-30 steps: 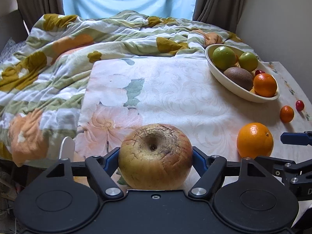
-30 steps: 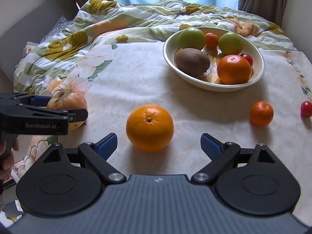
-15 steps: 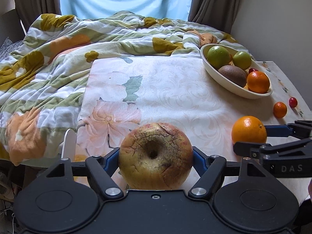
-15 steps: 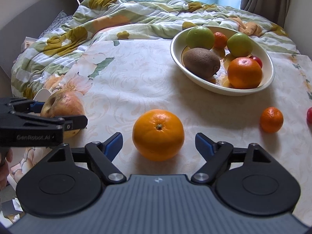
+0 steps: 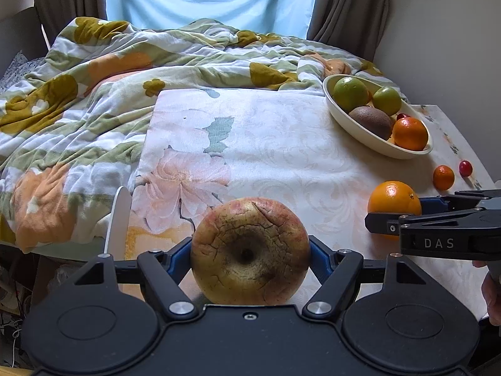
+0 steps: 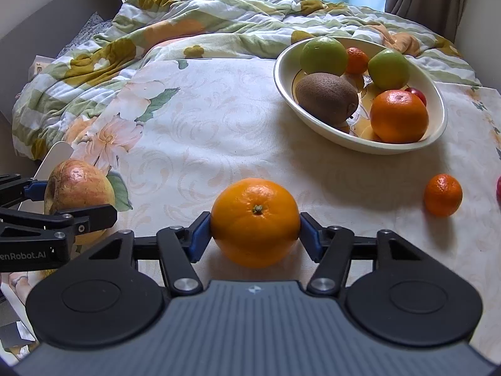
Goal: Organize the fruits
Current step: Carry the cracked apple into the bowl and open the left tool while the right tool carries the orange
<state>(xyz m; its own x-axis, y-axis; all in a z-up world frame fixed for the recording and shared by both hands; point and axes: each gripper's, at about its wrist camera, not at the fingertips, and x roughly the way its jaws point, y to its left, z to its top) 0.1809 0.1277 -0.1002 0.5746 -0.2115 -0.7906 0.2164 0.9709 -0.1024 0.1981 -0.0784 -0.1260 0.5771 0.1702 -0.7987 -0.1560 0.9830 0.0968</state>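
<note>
Left wrist view: the apple [image 5: 250,250] is clamped between the blue pads of the left gripper [image 5: 250,255], at 6 o'clock in the view, over the near edge of the floral tablecloth [image 5: 281,156]. At 3 o'clock the right gripper [image 5: 404,216] is seen closed on the large orange [image 5: 393,199].

Right wrist view: at 9 o'clock the apple is seen held in the left gripper. At 6 o'clock the large orange is gripped on both sides by the right gripper's pads, resting on the cloth. At 1 o'clock the bowl [image 6: 316,125] is noted, holding two green fruits, a kiwi [image 6: 327,97], an orange and smaller pieces. At 3 o'clock a small mandarin [image 6: 443,195] lies loose on the cloth.
</note>
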